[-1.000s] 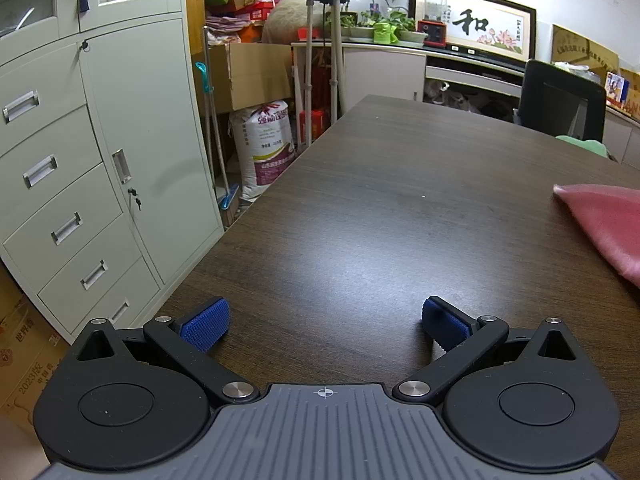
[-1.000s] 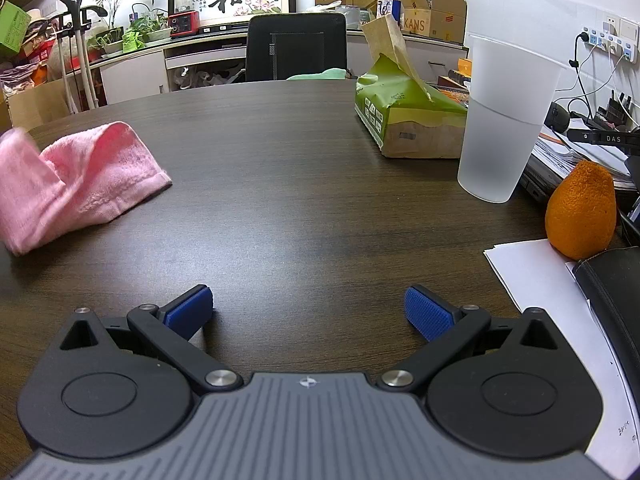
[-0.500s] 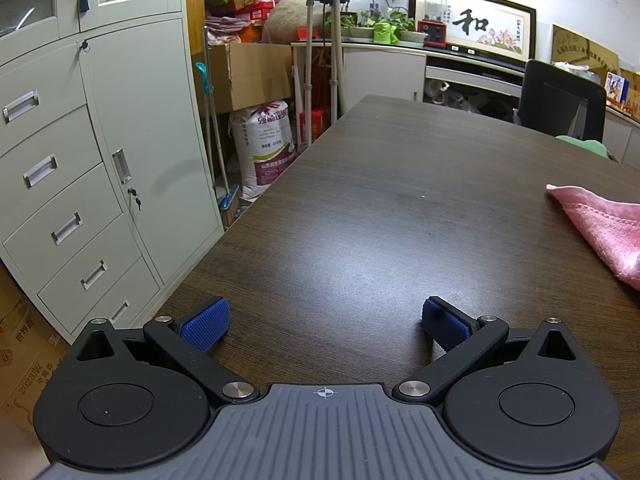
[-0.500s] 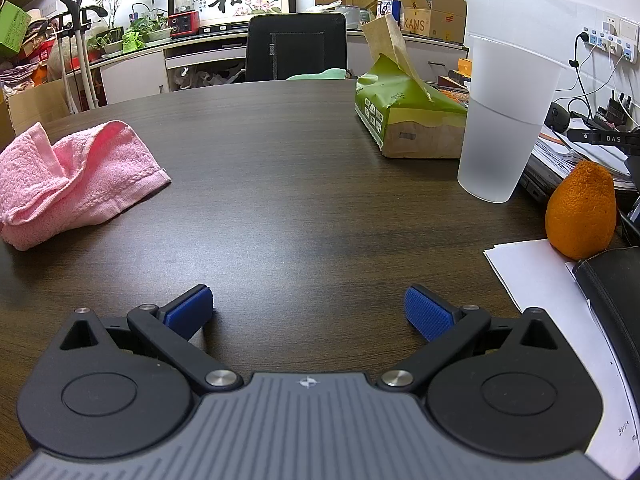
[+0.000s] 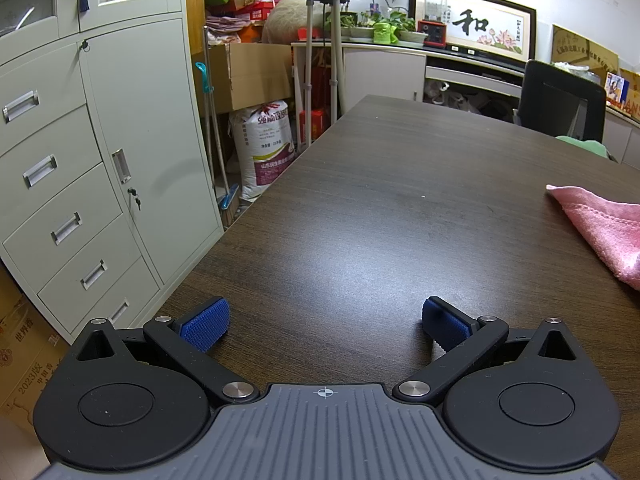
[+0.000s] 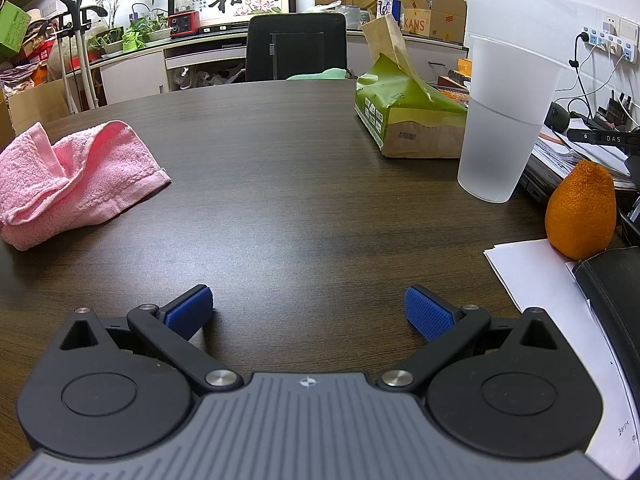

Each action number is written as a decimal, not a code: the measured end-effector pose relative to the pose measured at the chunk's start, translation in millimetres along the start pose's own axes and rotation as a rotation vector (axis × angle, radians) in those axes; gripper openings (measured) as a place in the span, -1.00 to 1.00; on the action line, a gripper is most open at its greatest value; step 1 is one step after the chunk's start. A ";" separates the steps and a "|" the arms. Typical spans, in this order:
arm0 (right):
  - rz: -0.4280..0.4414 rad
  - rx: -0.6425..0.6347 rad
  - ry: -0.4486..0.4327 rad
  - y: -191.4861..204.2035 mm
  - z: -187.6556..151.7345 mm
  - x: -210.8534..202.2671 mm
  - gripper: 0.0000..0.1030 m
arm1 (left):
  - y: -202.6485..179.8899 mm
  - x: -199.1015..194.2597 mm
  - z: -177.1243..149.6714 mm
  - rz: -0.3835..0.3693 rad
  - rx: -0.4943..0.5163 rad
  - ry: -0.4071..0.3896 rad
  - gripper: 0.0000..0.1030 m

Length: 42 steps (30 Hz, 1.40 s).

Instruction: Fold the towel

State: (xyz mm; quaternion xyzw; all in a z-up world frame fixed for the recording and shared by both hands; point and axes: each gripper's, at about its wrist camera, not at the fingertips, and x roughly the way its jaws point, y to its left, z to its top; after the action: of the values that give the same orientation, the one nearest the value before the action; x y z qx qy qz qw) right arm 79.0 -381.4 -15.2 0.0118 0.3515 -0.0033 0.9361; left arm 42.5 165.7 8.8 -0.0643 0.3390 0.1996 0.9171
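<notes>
A pink towel [image 6: 76, 184] lies crumpled and loosely bunched on the dark wooden table [image 6: 300, 168], far left in the right wrist view. One corner of it shows at the right edge of the left wrist view [image 5: 604, 224]. My left gripper [image 5: 324, 324] is open and empty, low over the table near its left edge, well left of the towel. My right gripper [image 6: 308, 312] is open and empty, low over the table, to the right of and nearer than the towel.
A green tissue pack [image 6: 404, 120], a frosted plastic cup [image 6: 504, 120], an orange fruit [image 6: 580, 212], white papers [image 6: 548, 280] and a black case [image 6: 616, 292] stand along the right side. A black chair [image 6: 296, 46] is at the far end. Grey cabinets [image 5: 80, 160] stand left of the table.
The towel has dropped and settled on the table, its raised left part now lying lower and bunched. Both grippers have stayed still and open.
</notes>
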 end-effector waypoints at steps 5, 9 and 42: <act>-0.001 0.001 0.000 0.1 0.0 0.0 1.00 | 0.1 0.0 0.1 0.000 0.000 0.000 1.00; -0.004 0.003 0.000 0.6 0.1 0.3 1.00 | 0.2 0.0 0.1 0.000 0.000 0.000 1.00; -0.016 0.011 -0.001 3.7 2.1 0.5 1.00 | -9.5 -0.4 0.0 -0.027 0.024 0.000 1.00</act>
State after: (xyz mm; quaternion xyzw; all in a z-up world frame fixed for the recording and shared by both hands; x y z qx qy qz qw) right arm 80.7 -377.7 -13.9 0.0144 0.3512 -0.0127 0.9361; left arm 46.1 156.9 8.9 -0.0579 0.3405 0.1831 0.9204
